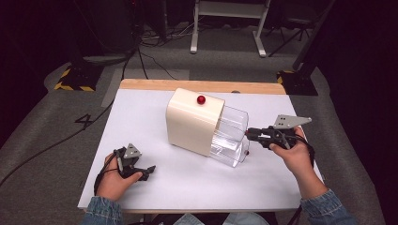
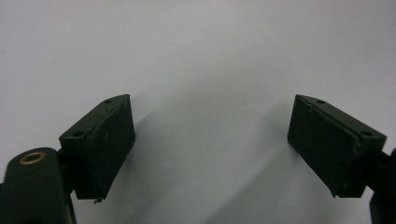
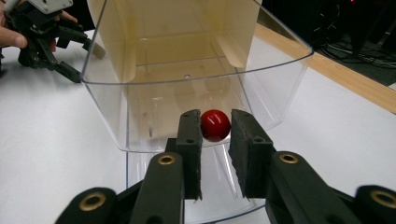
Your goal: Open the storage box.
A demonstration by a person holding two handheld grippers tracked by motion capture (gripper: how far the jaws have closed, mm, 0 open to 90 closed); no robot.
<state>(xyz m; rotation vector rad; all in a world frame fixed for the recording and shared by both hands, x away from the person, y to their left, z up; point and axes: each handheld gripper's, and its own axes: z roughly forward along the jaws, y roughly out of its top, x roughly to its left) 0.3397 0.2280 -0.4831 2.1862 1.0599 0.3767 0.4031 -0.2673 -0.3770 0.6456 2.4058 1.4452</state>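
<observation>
Red knob [image 3: 215, 125] on the clear drawer [image 3: 280, 70], centre frame, sits pinched between the right gripper [image 3: 215, 140] jaws, so draw straight and level; left gripper [image 2: 210, 140] rests wide.

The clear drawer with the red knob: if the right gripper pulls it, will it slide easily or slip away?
The red knob is round and glossy between the right gripper jaws, so it may slip. The clear drawer looks thin, empty plastic, probably light. The cream cabinet may shift too, since the left gripper rests apart.
</observation>
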